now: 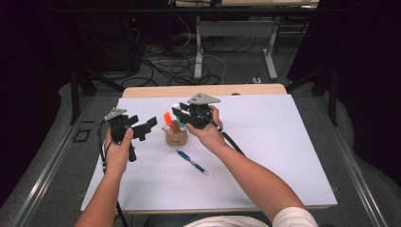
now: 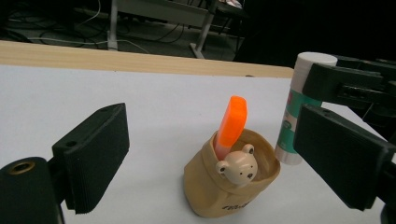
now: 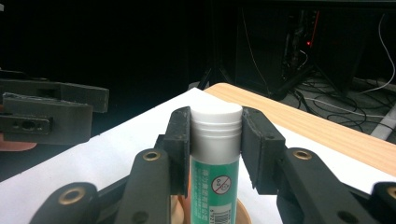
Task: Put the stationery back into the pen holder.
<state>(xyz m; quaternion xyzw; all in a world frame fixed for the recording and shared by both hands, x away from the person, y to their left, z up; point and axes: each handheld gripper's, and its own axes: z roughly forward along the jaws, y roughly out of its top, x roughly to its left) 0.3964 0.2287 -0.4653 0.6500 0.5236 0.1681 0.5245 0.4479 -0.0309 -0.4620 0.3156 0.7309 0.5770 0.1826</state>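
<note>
A green glue stick with a white cap is clamped upright between the jaws of the right gripper, the pads pressing on the ribbed neck just under the cap. In the high view the right gripper is seen held directly above a small tan holder that stands near the middle of the white sheet covering the bench. In the left gripper view the glue stick is seen just behind and to the right of the holder, its lower end close to the rim; whether it touches the rim cannot be told. The holder is decorated with a little bear head at the front, and an orange marker is leaned inside it, tilted slightly. The left gripper is released, its two ribbed pads standing wide apart on either side of the holder as seen along them, with nothing between them; in the high view the left gripper is held to the left of the holder, apart from it. A blue pen is lying flat on the sheet, near the holder on the person's side.
</note>
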